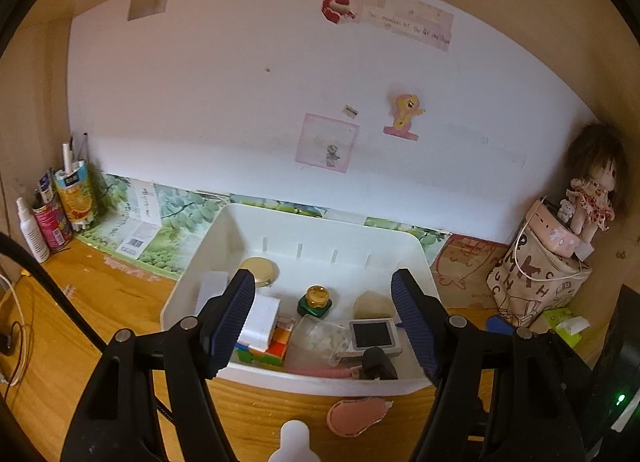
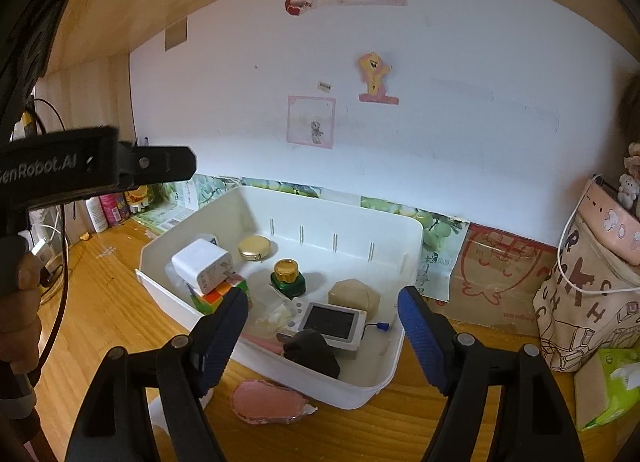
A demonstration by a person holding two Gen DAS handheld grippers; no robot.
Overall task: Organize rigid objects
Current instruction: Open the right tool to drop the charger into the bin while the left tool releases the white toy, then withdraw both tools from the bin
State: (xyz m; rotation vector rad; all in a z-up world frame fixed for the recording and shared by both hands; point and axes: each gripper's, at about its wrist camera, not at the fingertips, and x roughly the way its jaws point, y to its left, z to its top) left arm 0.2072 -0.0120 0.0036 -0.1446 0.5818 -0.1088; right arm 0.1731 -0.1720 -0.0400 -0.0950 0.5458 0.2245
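Desk (image 1: 100, 302): wooden, bare boards run left of both grippers; the near strip under the fingers is narrow.
Bin (image 1: 400, 382): white, open-topped, straight ahead of both grippers; its near rim lies just below the fingertips, its far wall close to the back wall.
Bag (image 2: 580, 302): patterned, right of the right gripper, well apart from the bin's right edge.
Left gripper (image 1: 324, 322): jaws stand apart, nothing between the pads; it hangs over the bin's near edge.
Right gripper (image 2: 324, 334): jaws spread, empty, above the bin's near right corner.
Charger (image 2: 204, 266): white, far left of the bin, on a colour cube (image 2: 214, 298).
Screen device (image 2: 334, 324): between the right gripper's fingers, deeper in.
Green jar (image 2: 288, 278): gold lid, mid-bin.
Pink pad (image 2: 268, 402): on the desk, just outside the near rim; possibly a pouch.
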